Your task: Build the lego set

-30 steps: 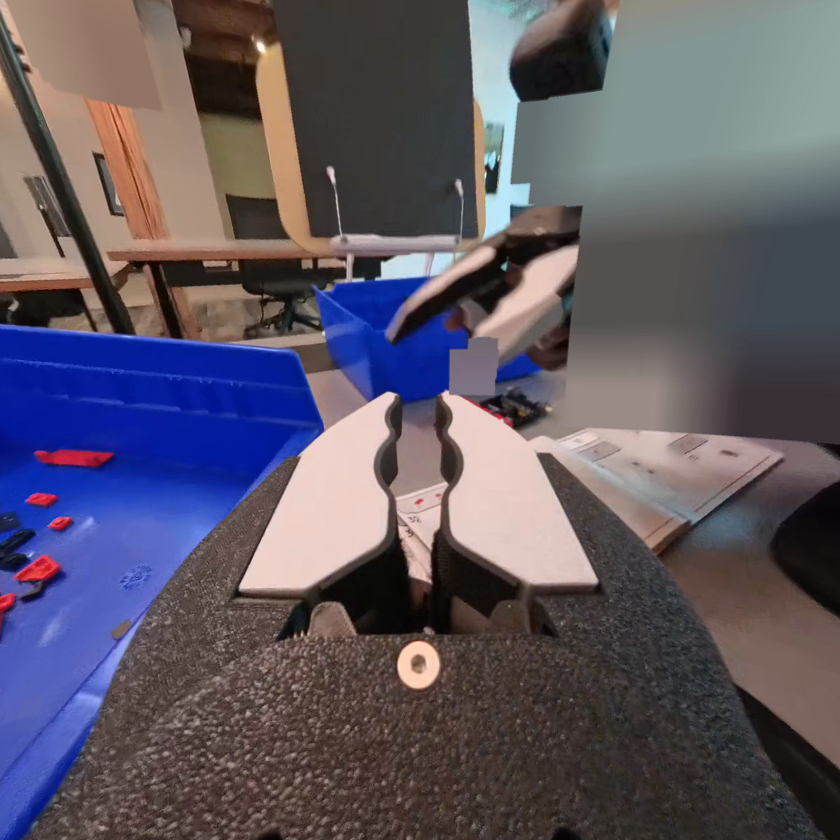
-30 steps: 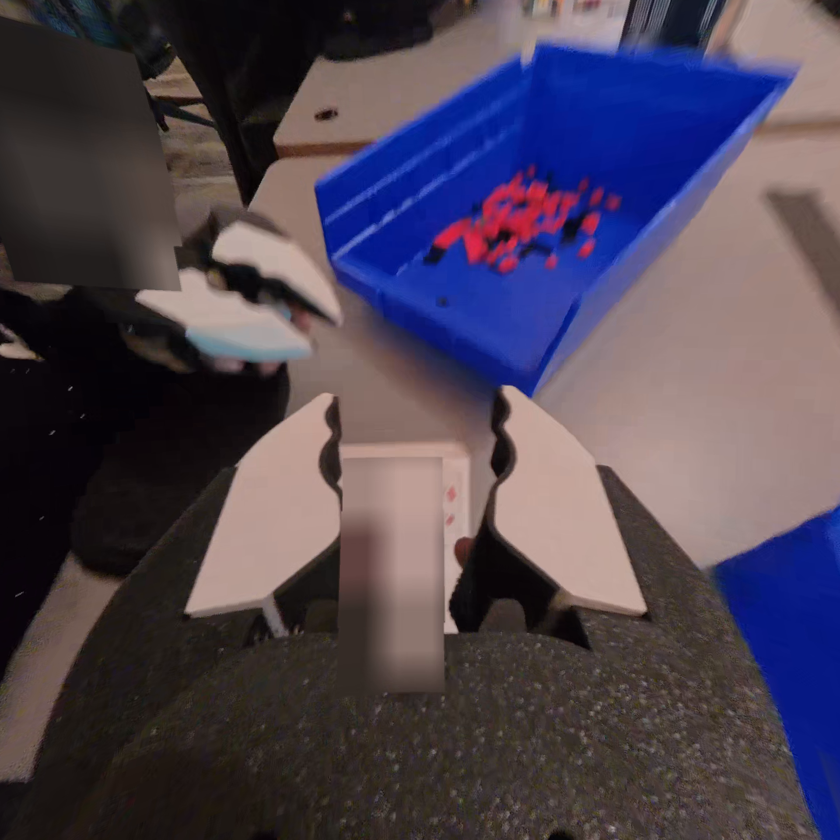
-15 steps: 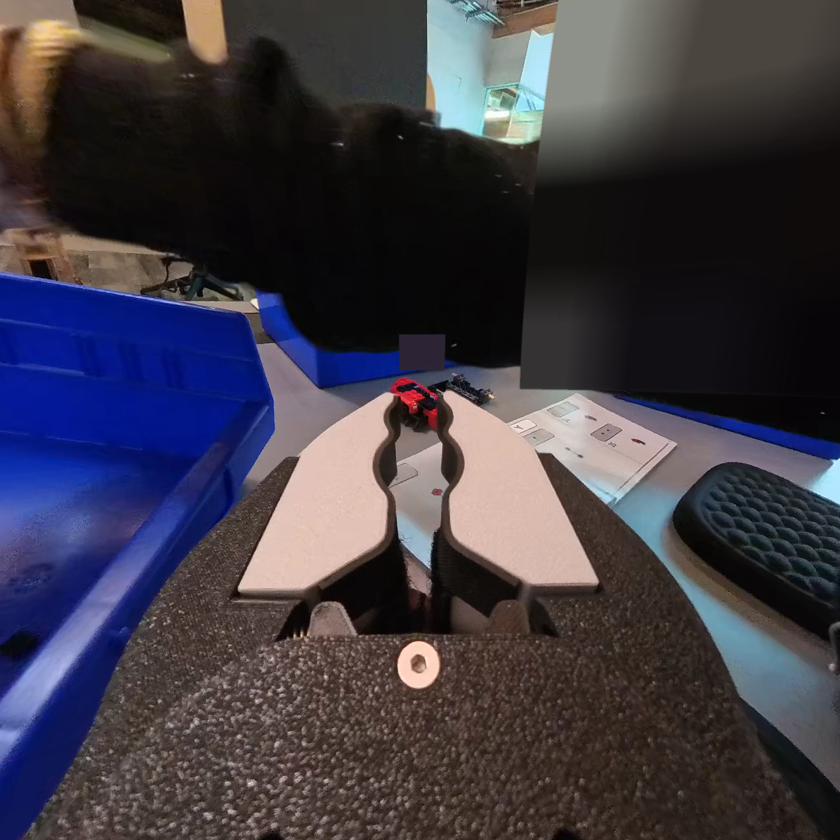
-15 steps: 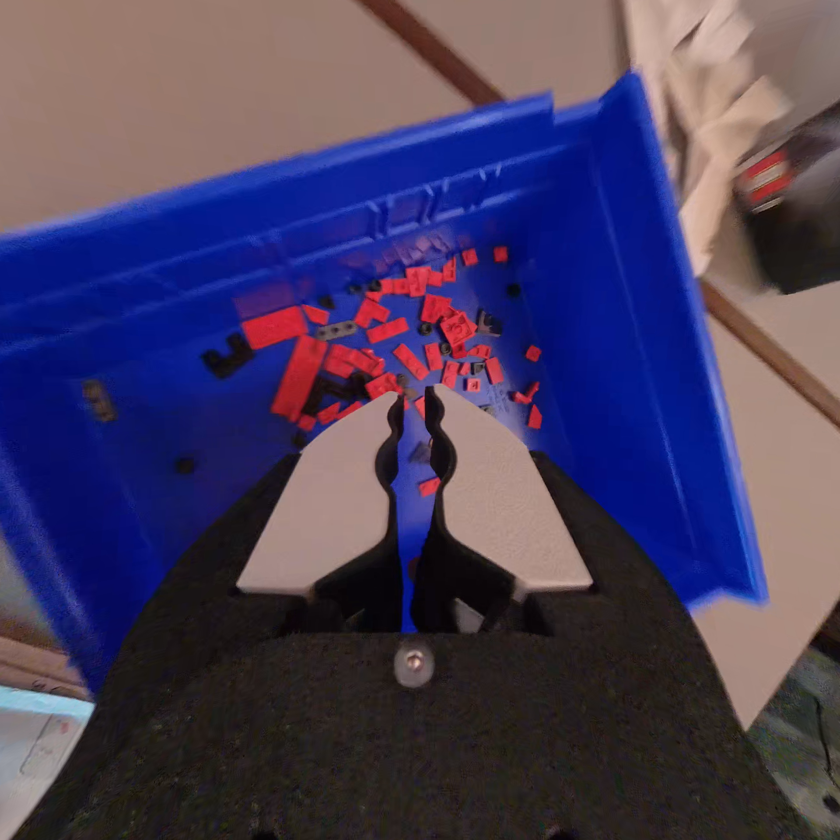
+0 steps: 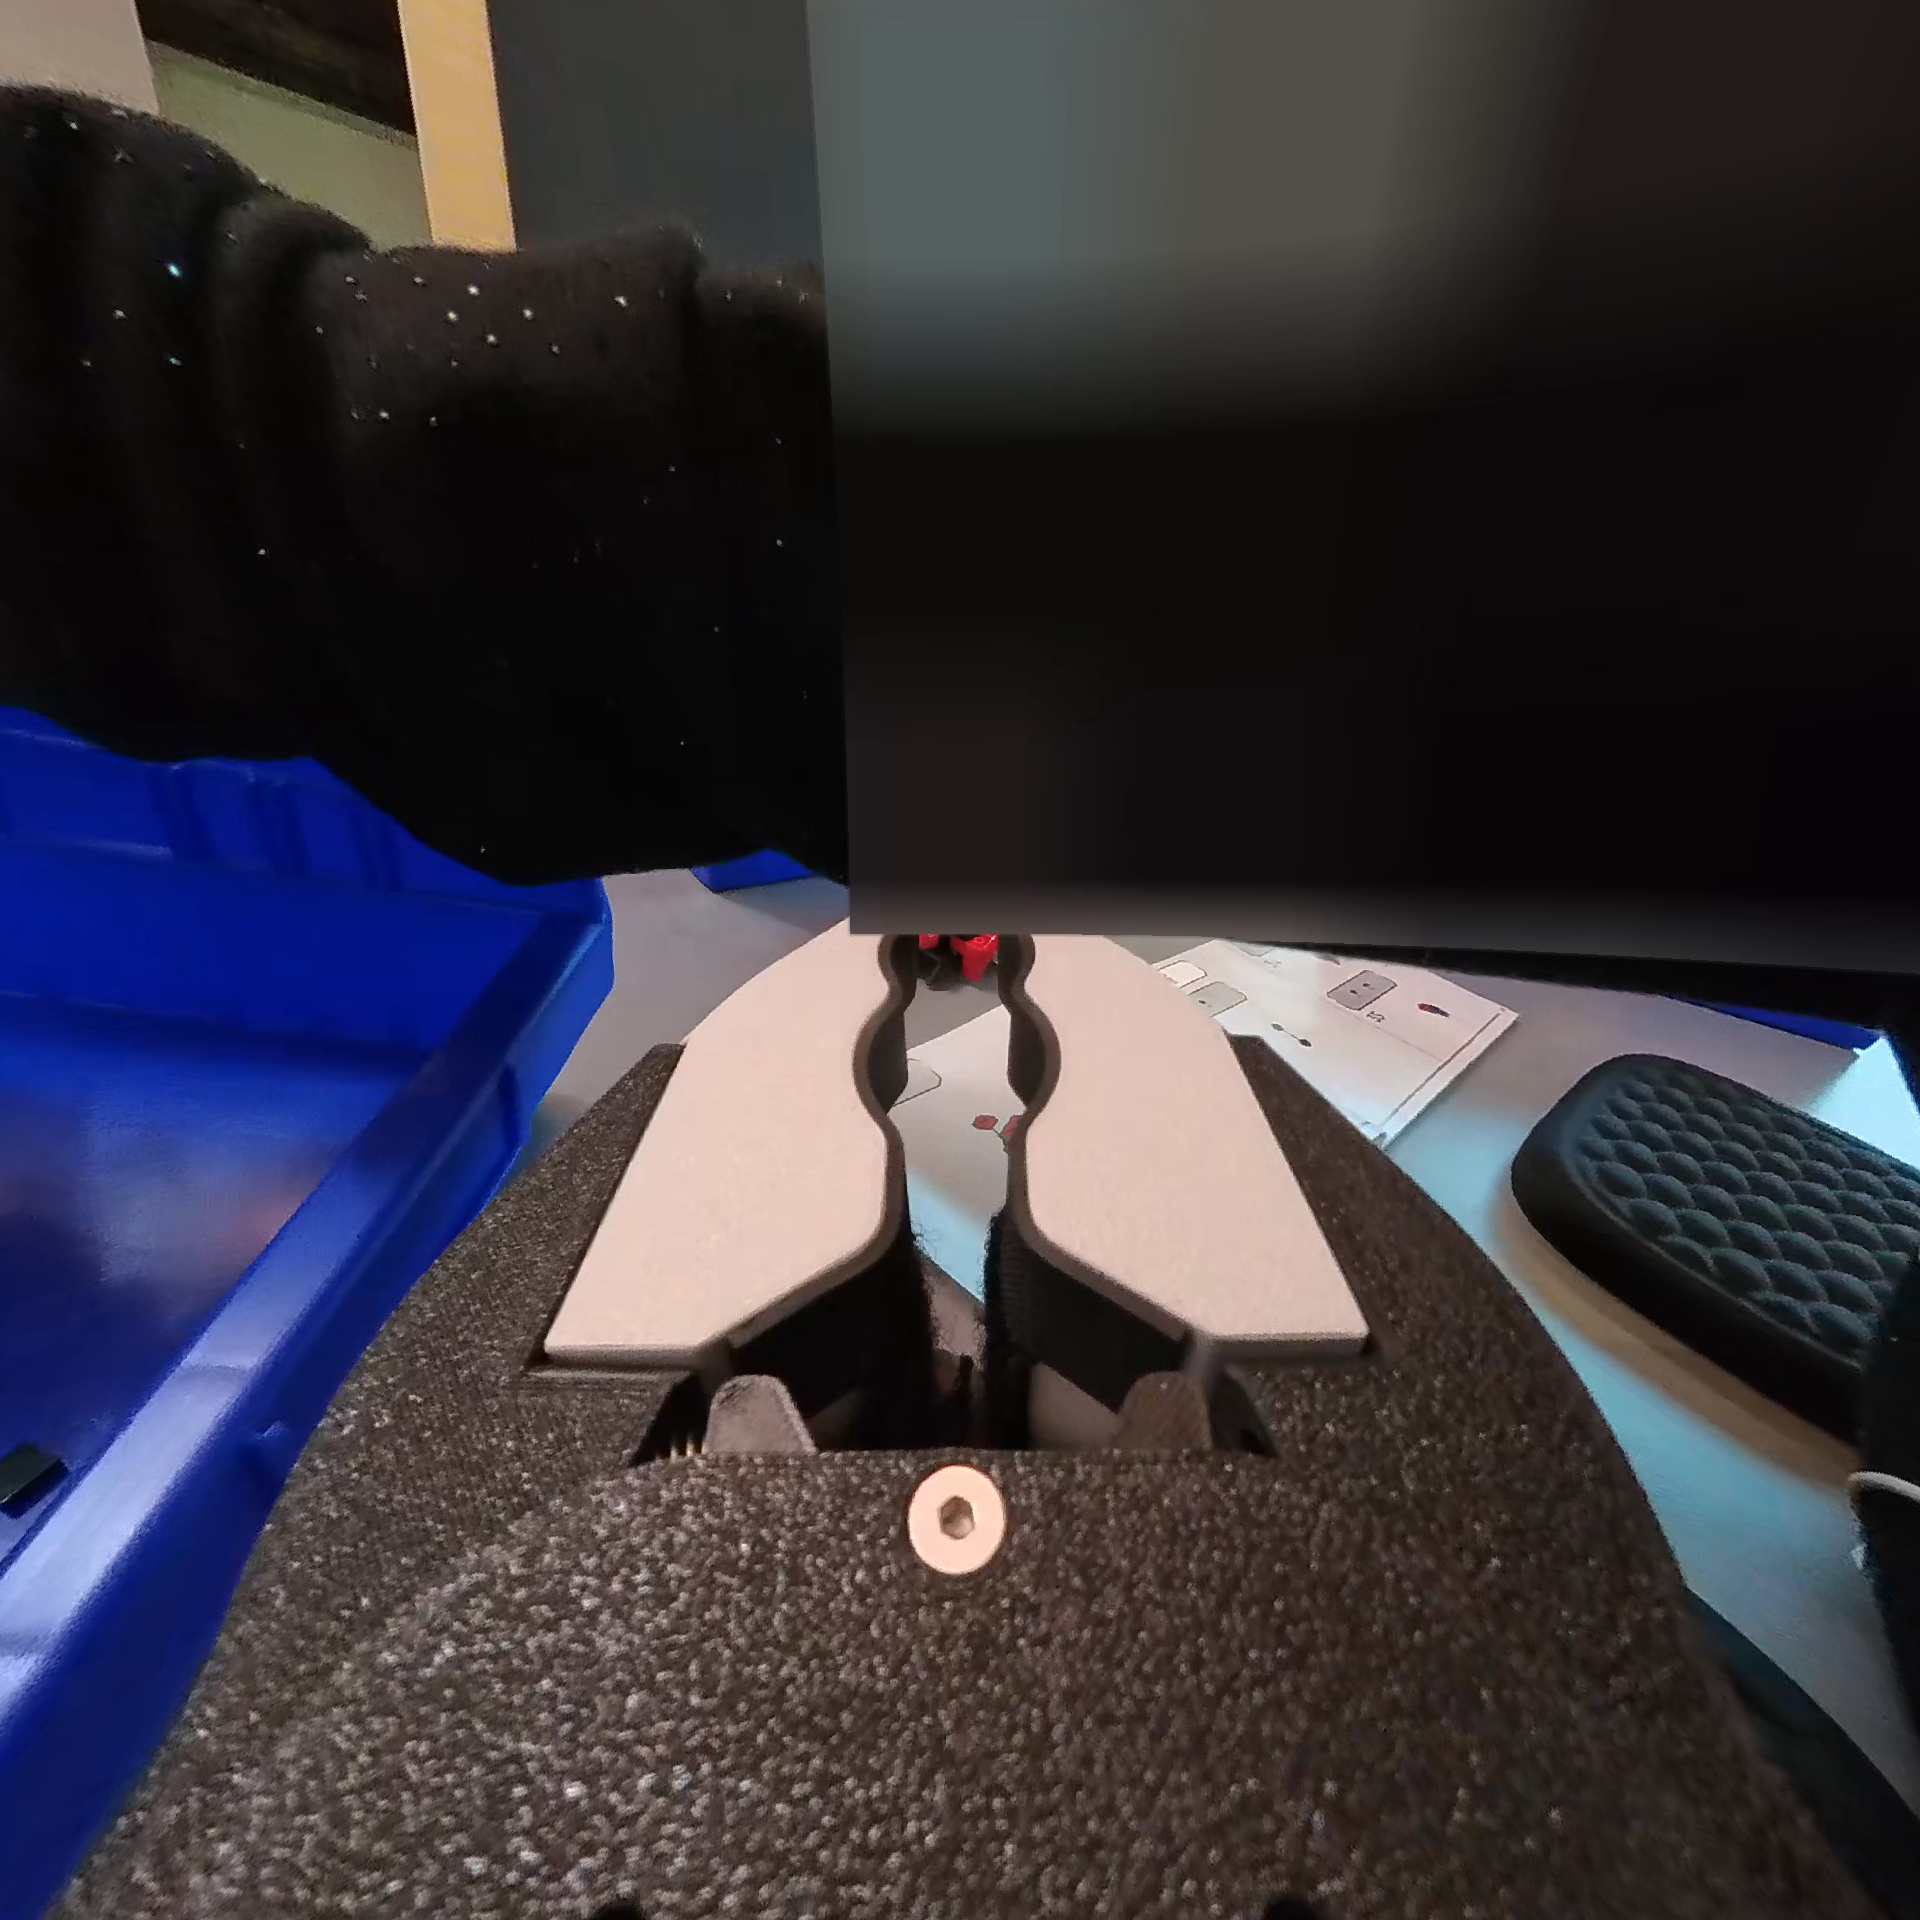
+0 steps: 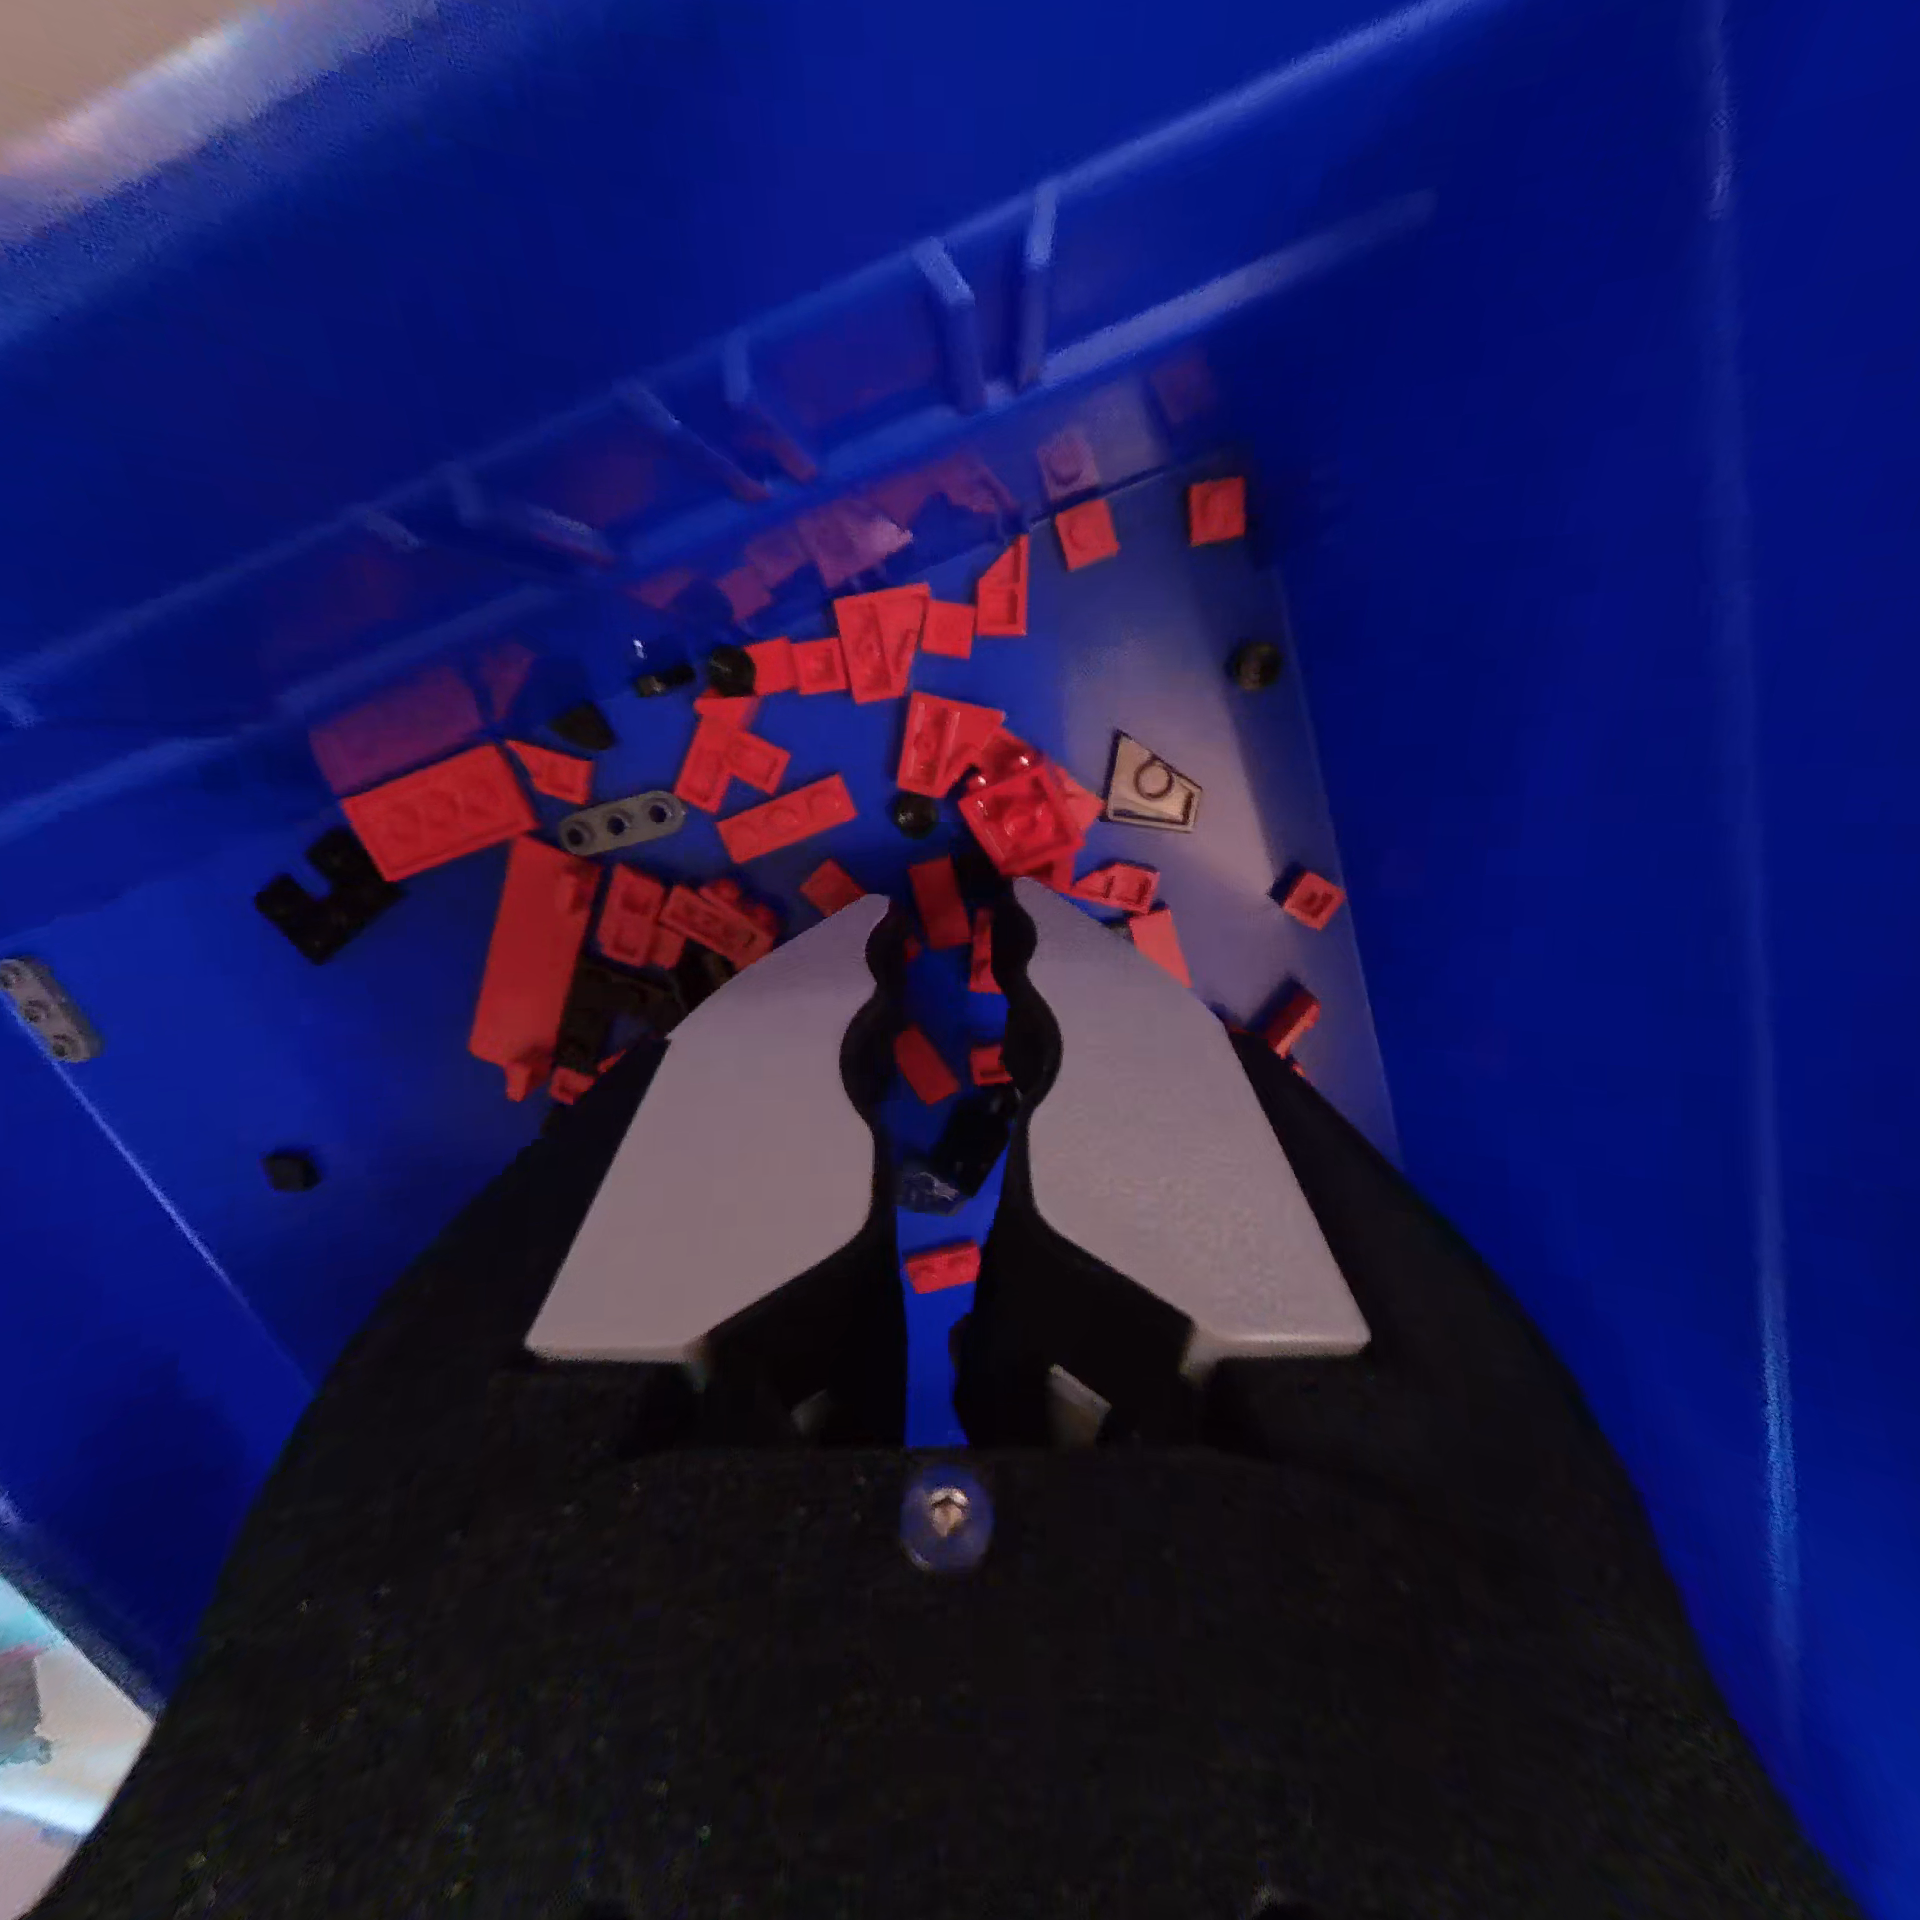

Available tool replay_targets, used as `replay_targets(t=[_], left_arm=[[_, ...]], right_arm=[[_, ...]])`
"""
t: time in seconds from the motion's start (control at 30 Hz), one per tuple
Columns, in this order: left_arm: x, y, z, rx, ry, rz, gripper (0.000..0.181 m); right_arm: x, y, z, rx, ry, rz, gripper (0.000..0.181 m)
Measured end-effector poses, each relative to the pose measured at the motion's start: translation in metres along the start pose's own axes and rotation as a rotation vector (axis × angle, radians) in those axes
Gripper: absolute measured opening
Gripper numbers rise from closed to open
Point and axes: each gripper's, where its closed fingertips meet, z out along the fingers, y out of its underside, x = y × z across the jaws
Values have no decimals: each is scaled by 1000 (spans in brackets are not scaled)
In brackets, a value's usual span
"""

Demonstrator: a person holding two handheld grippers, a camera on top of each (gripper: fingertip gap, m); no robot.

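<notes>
Right tool hangs inside blue bin over red bricks.

Glossy plastic bin — matt paper sheet, fuzzy knit sleeve.

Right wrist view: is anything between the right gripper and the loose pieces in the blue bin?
Nothing visible blocks it. The right gripper is down inside the blue bin, fingers slightly apart, with the red pieces lying loose on the floor directly ahead. The bin walls stand to either side, not in front.
</notes>
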Motion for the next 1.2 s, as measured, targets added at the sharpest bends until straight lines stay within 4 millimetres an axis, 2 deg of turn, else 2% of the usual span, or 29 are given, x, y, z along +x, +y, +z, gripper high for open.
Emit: replay_targets(t=[0.23, 0.3, 0.33, 0.43, 0.5, 0.57, 0.63, 0.7, 0.73, 0.77, 0.83, 0.9, 1.0, 1.1, 1.2], left_arm=[[-1, 1, 1, -7, -2, -2, 14], [-1, 1, 1, -8, -3, -3, 14], [-1, 1, 1, -7, -3, -3, 14], [-1, 0, 0, 0, -2, -7, 14], [-2, -1, 0, 6, -2, -18, 14], [-3, -2, -1, 14, -2, -28, 14], [-3, -3, -2, 19, -3, -31, 14], [-3, -3, -2, 21, -5, -29, 14], [-4, -3, -1, 20, -6, -30, 14], [-4, -3, -1, 17, -5, -31, 14], [-4, -1, 0, 7, -6, -33, 14], [-3, 0, 1, -4, -5, -27, 14], [-2, 0, 1, -4, -6, -13, 14], [-2, 0, 2, -9, -3, -18, 14], [-2, 1, 2, -15, 0, -19, 14]], right_arm=[[-1, 3, 3, -33, 27, -21, 8], [-2, 4, -6, -18, 62, -36, 8], [-6, 1, -17, 25, 67, -25, 8], [-43, -4, -76, 200, 65, 1, 7], [-82, 12, -120, 281, 71, 3, 7], [-124, 46, -150, 303, 89, 20, 8], [-160, 96, -162, 253, 127, 92, 7], [-189, 151, -156, 178, 154, 216, 7], [-200, 176, -146, 138, 158, 292, 7], [-206, 198, -132, 101, 161, 368, 8], [-211, 226, -99, 76, 147, 488, 8], [-209, 241, -71, 73, 127, 564, 8], [-200, 254, -46, 45, 146, 571, 8], [-198, 256, -34, 26, 127, 564, 15], [-196, 253, -36, 51, 132, 538, 19]])
